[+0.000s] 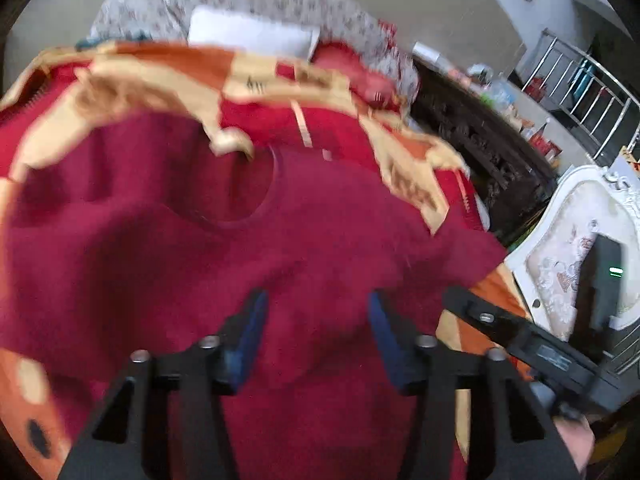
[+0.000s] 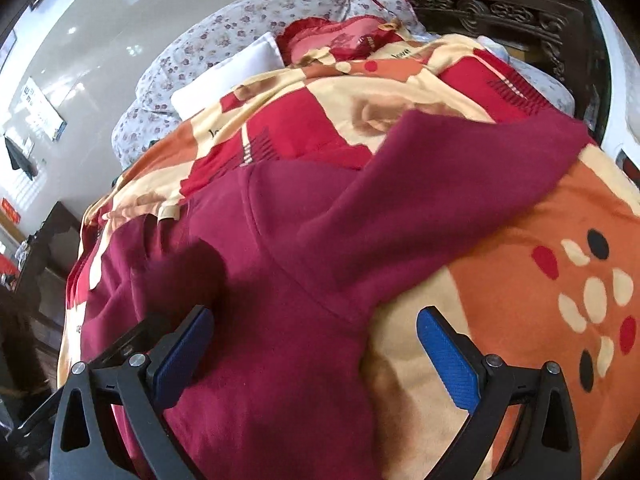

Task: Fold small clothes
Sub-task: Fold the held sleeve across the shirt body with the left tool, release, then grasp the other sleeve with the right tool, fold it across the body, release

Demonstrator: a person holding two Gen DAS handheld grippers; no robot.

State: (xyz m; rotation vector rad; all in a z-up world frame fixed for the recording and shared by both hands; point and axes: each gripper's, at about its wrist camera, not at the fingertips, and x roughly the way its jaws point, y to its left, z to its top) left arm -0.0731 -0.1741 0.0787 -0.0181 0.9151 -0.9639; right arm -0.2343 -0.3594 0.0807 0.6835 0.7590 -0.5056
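Note:
A dark red sweater (image 1: pixel 248 264) lies spread on the bed, its round neck opening (image 1: pixel 244 188) facing away from me. My left gripper (image 1: pixel 316 320) is open, its blue pads (image 1: pixel 250 336) just above the sweater's body. In the right wrist view the sweater (image 2: pixel 280 320) lies with one sleeve (image 2: pixel 460 176) stretched up to the right. My right gripper (image 2: pixel 316 344) is open wide over the sweater's lower edge near the armpit. The right gripper also shows at the right of the left wrist view (image 1: pixel 532 344). The left wrist view is blurred.
The bed has a red, orange and cream patterned blanket (image 2: pixel 560 280). A floral quilt (image 2: pixel 224 44), a white pillow (image 2: pixel 228 76) and a red pillow (image 2: pixel 352 36) lie at its head. A dark carved headboard (image 2: pixel 500 12) stands behind. A white chair (image 1: pixel 572 256) stands beside the bed.

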